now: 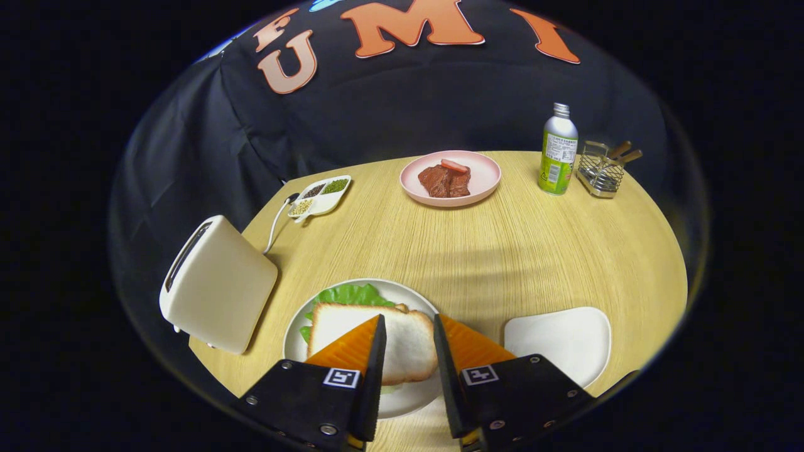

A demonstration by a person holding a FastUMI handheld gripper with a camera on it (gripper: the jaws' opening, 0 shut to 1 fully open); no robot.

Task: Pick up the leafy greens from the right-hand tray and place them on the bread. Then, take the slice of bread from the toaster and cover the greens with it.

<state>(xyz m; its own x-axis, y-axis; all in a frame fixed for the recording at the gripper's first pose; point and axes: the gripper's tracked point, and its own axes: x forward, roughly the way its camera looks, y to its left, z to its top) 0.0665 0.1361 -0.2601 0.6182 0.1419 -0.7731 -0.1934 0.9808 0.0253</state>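
Observation:
A slice of bread (408, 342) lies on top of the leafy greens (348, 295) on a round white plate (414, 298). The green leaves stick out from under the slice on its far and left sides. My gripper (408, 320) hovers over the slice, open, with the bread showing in the gap between its fingers and nothing held. The white toaster (217, 282) stands to the left of the plate; I see no bread in its slot. An empty white tray (559, 339) lies to the right of the plate.
Farther back on the round wooden table are a pink plate (483, 182) with meat, a small divided dish (320, 194) of seeds, a green bottle (558, 150) and a wire holder (602, 169). The toaster's cord (276, 220) runs toward the divided dish.

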